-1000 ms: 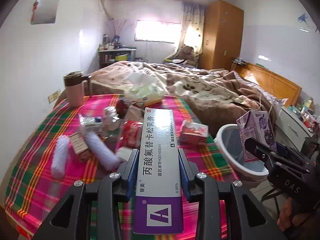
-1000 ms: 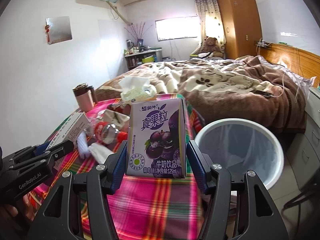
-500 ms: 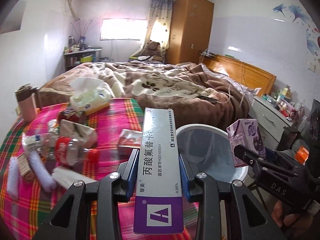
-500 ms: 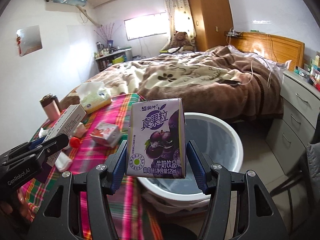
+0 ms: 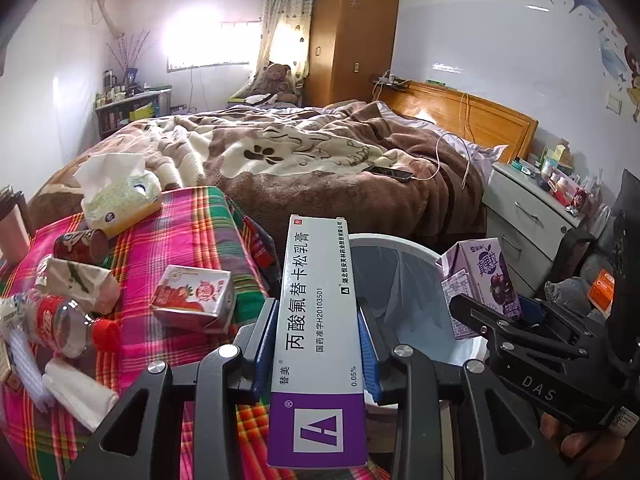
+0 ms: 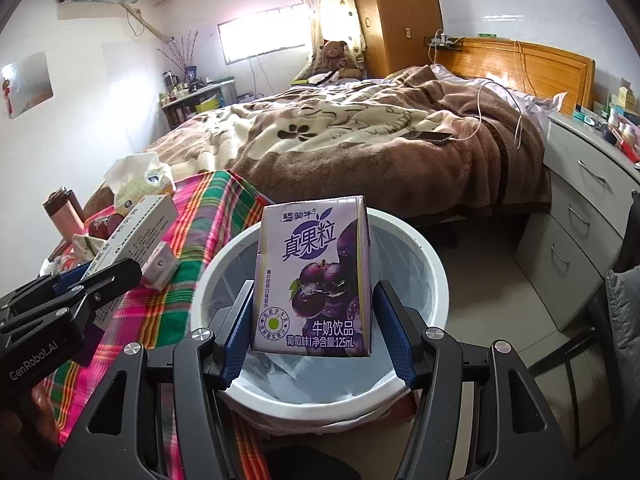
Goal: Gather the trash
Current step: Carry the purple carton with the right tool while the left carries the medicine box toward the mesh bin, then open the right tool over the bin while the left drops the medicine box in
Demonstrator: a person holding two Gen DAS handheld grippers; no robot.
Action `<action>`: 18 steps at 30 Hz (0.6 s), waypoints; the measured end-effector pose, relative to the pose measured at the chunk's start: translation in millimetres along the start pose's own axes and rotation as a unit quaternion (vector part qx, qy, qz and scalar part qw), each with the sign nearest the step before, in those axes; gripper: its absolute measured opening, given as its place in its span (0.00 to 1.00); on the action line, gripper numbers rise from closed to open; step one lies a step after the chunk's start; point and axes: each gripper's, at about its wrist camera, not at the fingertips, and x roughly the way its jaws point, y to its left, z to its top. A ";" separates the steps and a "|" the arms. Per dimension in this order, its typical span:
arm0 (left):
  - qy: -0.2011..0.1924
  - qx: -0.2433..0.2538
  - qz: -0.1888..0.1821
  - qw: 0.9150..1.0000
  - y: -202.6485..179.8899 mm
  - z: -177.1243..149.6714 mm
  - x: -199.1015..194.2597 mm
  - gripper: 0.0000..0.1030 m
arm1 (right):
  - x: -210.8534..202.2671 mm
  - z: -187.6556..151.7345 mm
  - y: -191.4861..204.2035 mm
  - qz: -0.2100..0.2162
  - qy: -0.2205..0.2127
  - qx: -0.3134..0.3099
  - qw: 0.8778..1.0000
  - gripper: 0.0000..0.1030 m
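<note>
Both loads have been carried off the table w/ the plaid cloth (image 5: 192, 224) and toward the white bin (image 6: 434, 276), which stands on the floor just beside the table's right edge. A sec ago the bin was seen only at the side of both views; it is now centred under the right gripper (image 6: 316, 320) and partly under the left gripper (image 5: 316, 340).

Left gripper: clamped on the long ointment box (image 5: 316, 320), pads pressed on both long sides, box pointing fwd w/ its far end over the bin's near-left rim. Grip unchanged through the carry.

Right gripper: closed on the purple milk carton (image 6: 316, 276), held upright, directly above the bin opening; liner and some crumpled paper are seen below it. Grip likewise unchanged.

What that means: transport seems nearly done. The carton looks ready for release; the box prob. needs a bit more travel right so it clears the rim and doesn't tip back onto the table edge.

Still left on the cloth: strawberry carton (image 5: 192, 300) near the right edge, clear bottle w/ red cap (image 5: 64, 324) and white rolls near the left edge, crumpled wrapper (image 5: 80, 284), small can (image 5: 82, 244), tissue pack (image 5: 120, 196) at the far edge. So the task is judged far from finished.
</note>
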 end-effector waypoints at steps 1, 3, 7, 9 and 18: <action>0.003 0.001 -0.001 1.000 -1.8 0.9 4.1 0.36 | 1.9 0.2 -2.5 -0.001 0.003 0.000 1.000 0.58; 0.006 0.003 -0.003 1.000 -5.4 2.6 8.8 0.36 | 4.7 1.2 -4.9 -0.004 0.006 0.001 1.000 0.58; 0.014 0.005 -0.011 1.000 -10.8 6.8 19.7 0.36 | 11.6 3.3 -9.3 -0.013 0.016 -0.002 1.000 0.58; 0.018 0.007 -0.012 1.000 -12.4 7.7 24.9 0.37 | 13.8 4.0 -10.7 -0.015 0.019 -0.003 1.000 0.58; 0.016 -0.011 -0.010 1.000 -3.8 8.0 25.3 0.66 | 15.8 4.3 -14.3 -0.033 0.024 0.004 0.999 0.72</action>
